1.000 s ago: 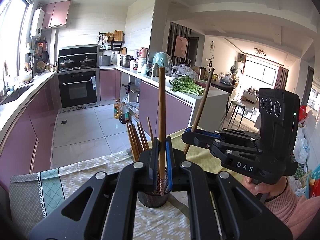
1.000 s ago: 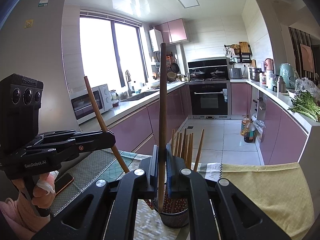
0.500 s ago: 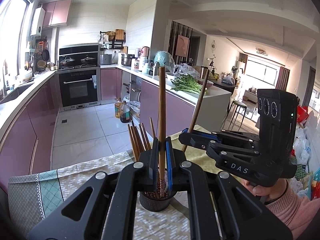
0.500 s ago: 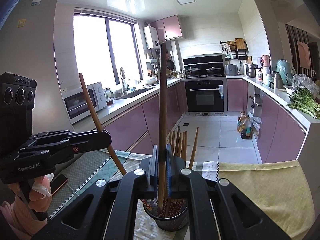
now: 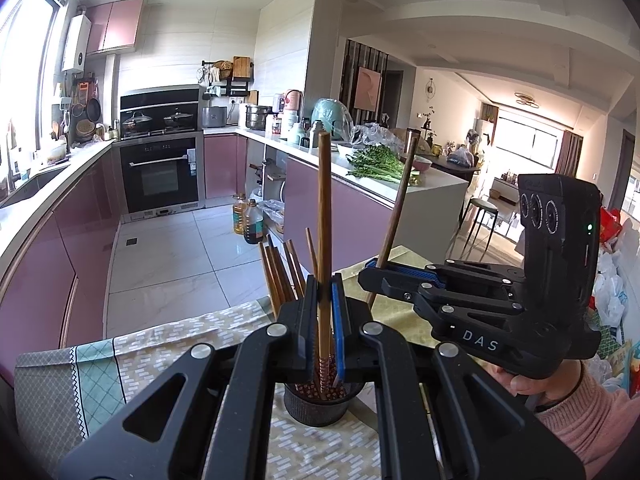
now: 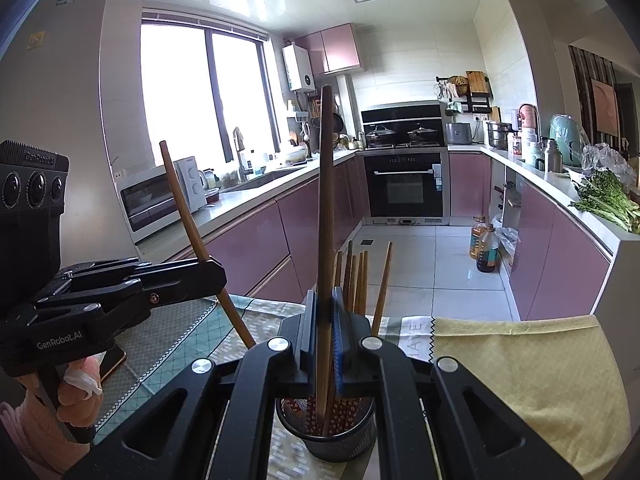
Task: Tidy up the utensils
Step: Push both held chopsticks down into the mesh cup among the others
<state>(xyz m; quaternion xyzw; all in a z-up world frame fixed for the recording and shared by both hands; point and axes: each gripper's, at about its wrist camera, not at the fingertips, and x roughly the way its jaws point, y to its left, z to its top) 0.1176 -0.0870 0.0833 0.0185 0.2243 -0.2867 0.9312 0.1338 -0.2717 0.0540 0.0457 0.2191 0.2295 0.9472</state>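
Observation:
A dark mesh utensil cup [image 5: 318, 404] stands on the cloth-covered table and holds several brown chopsticks [image 5: 280, 276]. My left gripper [image 5: 323, 320] is shut on one upright chopstick [image 5: 323, 216] whose patterned tip reaches into the cup. My right gripper [image 6: 325, 332] is shut on another upright chopstick [image 6: 326, 200] with its tip inside the cup [image 6: 326, 436]. Each gripper shows in the other's view, the right one [image 5: 384, 276] to the right, the left one [image 6: 216, 276] to the left, both just above the cup.
A patterned green and white cloth [image 5: 160, 344] and a yellow cloth [image 6: 520, 368] cover the table. A phone [image 6: 114, 360] lies at the left. Purple kitchen cabinets, an oven [image 5: 160, 176] and oil bottles [image 5: 248, 220] on the floor stand beyond.
Both grippers have come lower with their chopsticks, whose tips now sit deeper in the cup. The cup shows more fully in both views.

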